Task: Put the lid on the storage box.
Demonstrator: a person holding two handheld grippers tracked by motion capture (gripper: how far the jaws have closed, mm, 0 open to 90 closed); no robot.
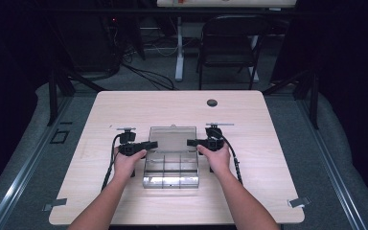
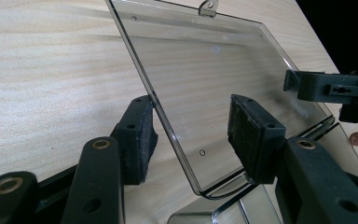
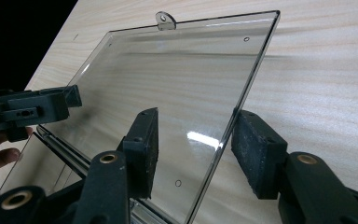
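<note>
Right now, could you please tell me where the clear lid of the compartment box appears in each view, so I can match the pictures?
High view: the clear lid sits at table centre, open behind the box's compartments, between the two hands.
Left gripper view: it spans the middle and upper right, its left edge between the jaws.
Right gripper view: it spans the centre and left, its right edge between the jaws.
Shared landmark: the small latch tab on the lid's far edge.

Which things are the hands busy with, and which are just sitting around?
Busy with:
- clear compartment box
- its open lid
- left tool, jaws either side of the lid's edge
- right tool, the same on the other edge

Sitting around:
- folding chair
- dark round cap in the table
</note>
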